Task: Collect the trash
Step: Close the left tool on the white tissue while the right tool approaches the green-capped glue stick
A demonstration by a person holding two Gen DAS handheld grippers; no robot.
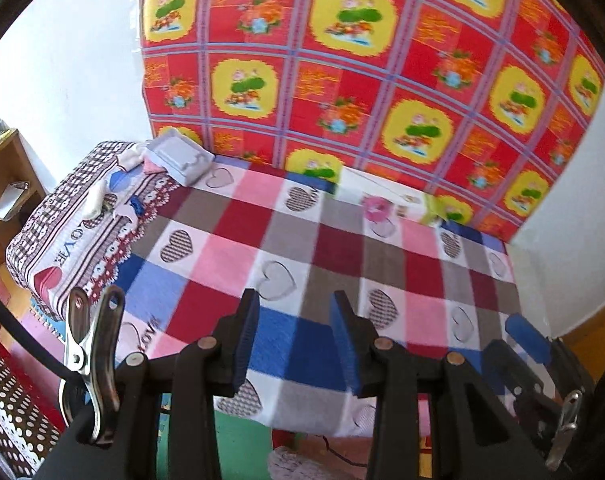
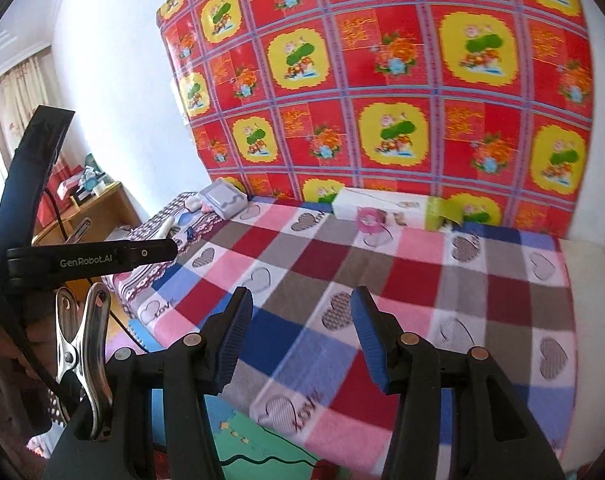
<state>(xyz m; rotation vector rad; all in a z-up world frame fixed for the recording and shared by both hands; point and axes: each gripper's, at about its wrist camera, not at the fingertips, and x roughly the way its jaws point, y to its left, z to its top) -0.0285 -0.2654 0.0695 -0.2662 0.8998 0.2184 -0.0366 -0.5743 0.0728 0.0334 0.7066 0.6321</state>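
Observation:
A bed with a checked heart blanket (image 1: 230,216) fills both views. On the patterned pillow (image 1: 62,248) at the far left lie a grey plastic tray (image 1: 180,156) (image 2: 225,200), a crumpled white paper (image 1: 94,200), a pink scrap (image 1: 152,165) and a small blue bit (image 1: 135,205). A pink ring (image 1: 376,205) (image 2: 368,220) rests by a white box (image 2: 382,204) at the wall. My left gripper (image 1: 294,312) hovers open over the bed's near edge, nothing between its fingers. My right gripper (image 2: 301,308) is open beside it, also with nothing in it.
A red and yellow flowered cloth (image 1: 342,60) covers the wall behind the bed. A green box (image 2: 442,210) sits next to the white box. A wooden shelf (image 2: 98,208) with small items stands left of the pillow. Green foam matting (image 1: 238,440) lies on the floor below.

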